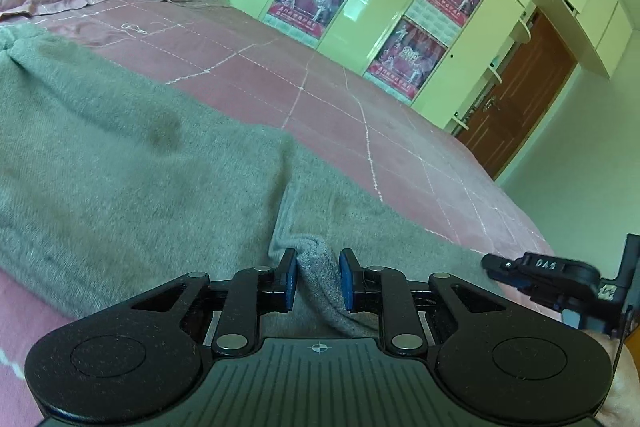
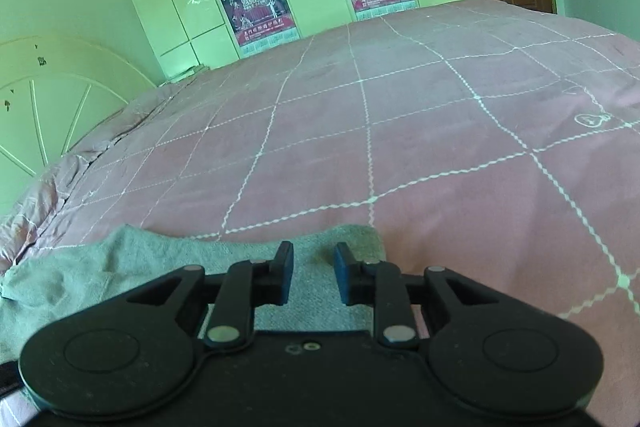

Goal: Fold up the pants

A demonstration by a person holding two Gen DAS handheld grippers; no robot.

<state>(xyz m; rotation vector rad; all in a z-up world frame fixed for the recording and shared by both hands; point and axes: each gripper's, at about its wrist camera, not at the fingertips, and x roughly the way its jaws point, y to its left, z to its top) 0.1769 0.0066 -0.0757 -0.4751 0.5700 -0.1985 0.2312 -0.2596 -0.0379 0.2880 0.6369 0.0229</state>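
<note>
**Pinch both edge points before lifting the fold**

The grey pants point(image 1: 132, 163) lie spread on the pink checked bed point(image 2: 440, 131), their near edge under both tools; the left hand-held gripper point(image 1: 318, 281) stands open with a raised ridge of cloth between its blue pads, not yet pinched; the right hand-held gripper point(image 2: 314, 275) is likewise open, hovering over the flat corner of the fabric. To do this step well, I judge each should close fully on its bit of edge before any lift; both should then rise together and level, so the fold lands square rather than skewed; a shallow bite risks slipping.
</note>
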